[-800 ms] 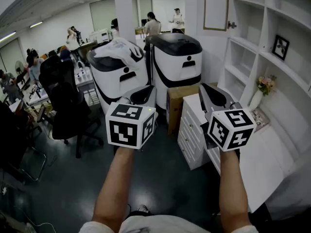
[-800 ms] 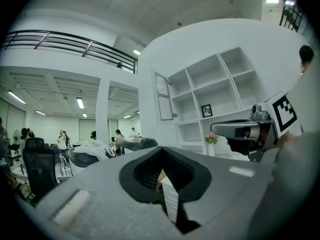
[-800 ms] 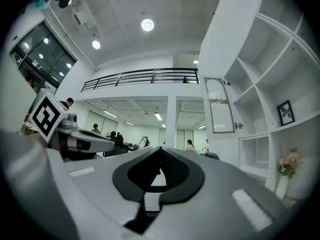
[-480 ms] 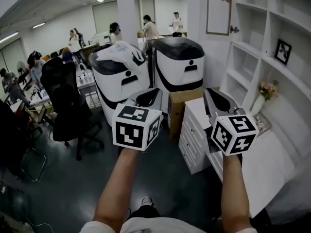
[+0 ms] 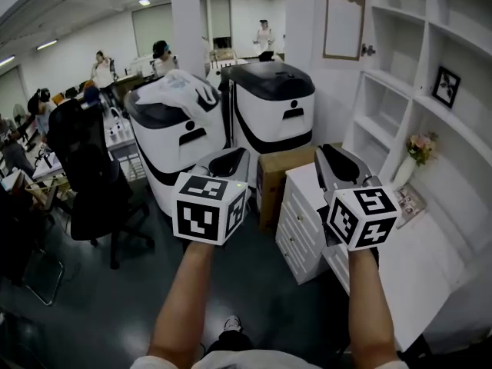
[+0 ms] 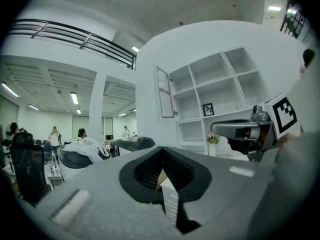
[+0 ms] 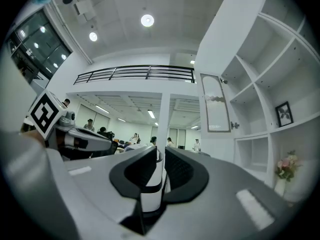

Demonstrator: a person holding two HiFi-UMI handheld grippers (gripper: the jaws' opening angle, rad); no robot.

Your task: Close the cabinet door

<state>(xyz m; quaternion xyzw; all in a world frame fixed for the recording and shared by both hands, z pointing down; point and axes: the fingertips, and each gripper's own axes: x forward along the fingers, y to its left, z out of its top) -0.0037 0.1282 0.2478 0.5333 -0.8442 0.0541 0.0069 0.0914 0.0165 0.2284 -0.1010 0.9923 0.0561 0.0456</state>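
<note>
The white cabinet door (image 5: 344, 18) stands swung open at the top of the white shelf unit (image 5: 400, 75), with its small knob (image 5: 369, 50) on the right edge. It also shows in the left gripper view as the door (image 6: 163, 92) and in the right gripper view as the door (image 7: 215, 104). Both grippers are held level, well short of the door and below it. My left gripper (image 5: 231, 158) has its tips together (image 6: 161, 149) and holds nothing. My right gripper (image 5: 336, 160) shows a narrow slit between its jaws (image 7: 161, 151), also with nothing in it.
Two white machines with black tops (image 5: 269, 106) stand ahead, with a cardboard box (image 5: 275, 177) and a white drawer unit (image 5: 300, 221) below my right gripper. A black office chair (image 5: 84, 175) is at the left. A flower vase (image 5: 415, 152) and a picture frame (image 5: 446, 87) sit on the shelves. Several people stand far back.
Both grippers keep the same pose in front of me. The room has slid slightly left in the head view, and the people at the back have shifted.
</note>
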